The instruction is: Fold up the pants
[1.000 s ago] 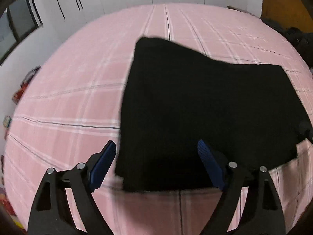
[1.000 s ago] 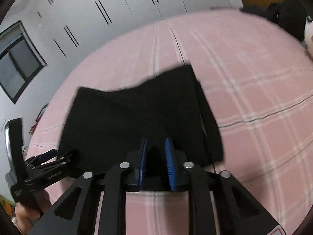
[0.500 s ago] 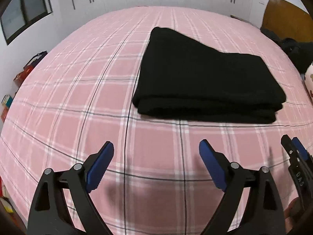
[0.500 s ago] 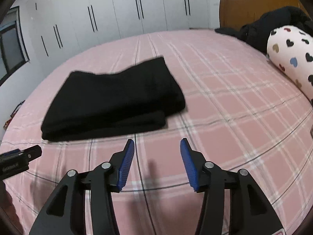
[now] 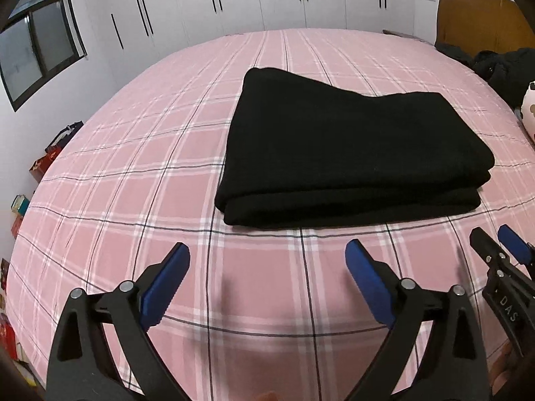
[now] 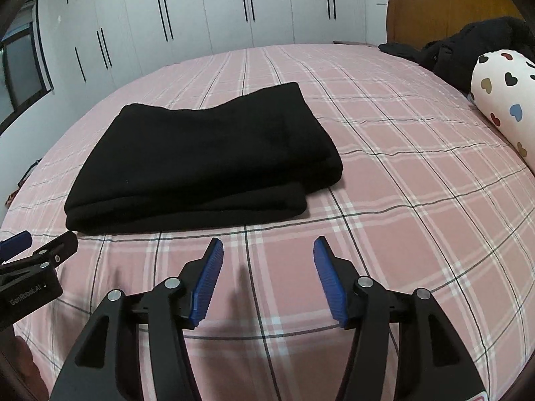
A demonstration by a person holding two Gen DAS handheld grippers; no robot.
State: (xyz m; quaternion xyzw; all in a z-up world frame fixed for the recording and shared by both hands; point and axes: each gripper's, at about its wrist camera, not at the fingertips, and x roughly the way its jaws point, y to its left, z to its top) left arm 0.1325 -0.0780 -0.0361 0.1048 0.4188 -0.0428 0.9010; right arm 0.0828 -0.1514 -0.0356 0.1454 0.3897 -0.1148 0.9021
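Fingers [image 6: 326, 277] spread, empty, opening

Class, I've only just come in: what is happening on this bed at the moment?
A person holds a two-finger gripper in each hand over a pink plaid bed. The black pants lie folded in a neat stack on it, touched by neither gripper. The left gripper and right gripper both hang open just short of the stack, nothing between their jaws, which have just been opening. The folding looks finished.

Both tools [image 5: 267, 280] [image 6: 265, 277]: black frames, blue ribbed pads, silver rivets; white lettering, maybe "GenRobot.AI".
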